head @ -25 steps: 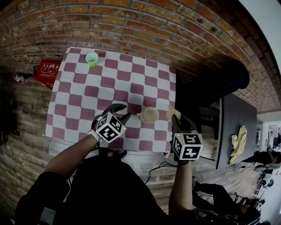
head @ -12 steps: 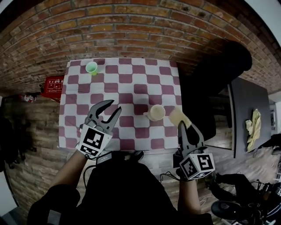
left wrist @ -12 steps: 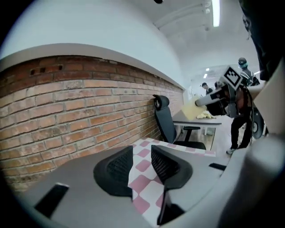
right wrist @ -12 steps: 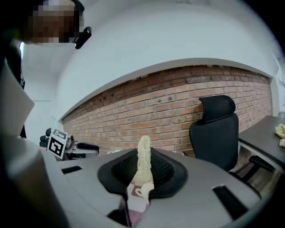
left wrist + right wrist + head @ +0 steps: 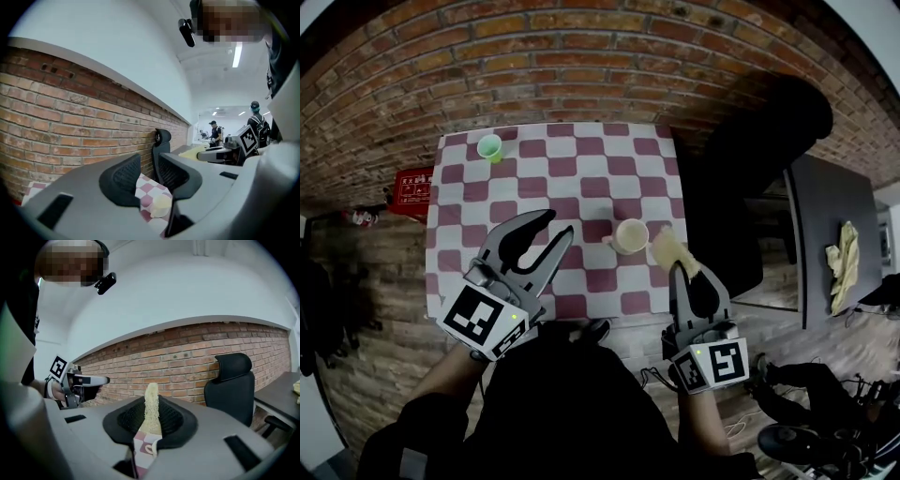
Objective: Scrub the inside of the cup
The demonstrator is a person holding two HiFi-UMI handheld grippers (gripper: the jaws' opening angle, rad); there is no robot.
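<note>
Grey left tool (image 5: pixel 558 223) rose, empty, closing.

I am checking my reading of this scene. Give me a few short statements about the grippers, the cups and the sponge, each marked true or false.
1. The right gripper is shut on a yellow sponge. True.
2. The left gripper holds the beige cup. False: its jaws stand apart with nothing between them, though they have just been closing a little; the cup stands on the tablecloth.
3. A green cup stands at the tablecloth's far left corner. True.
4. The sponge is inside the beige cup. False: it is in the air, right of the cup.
</note>
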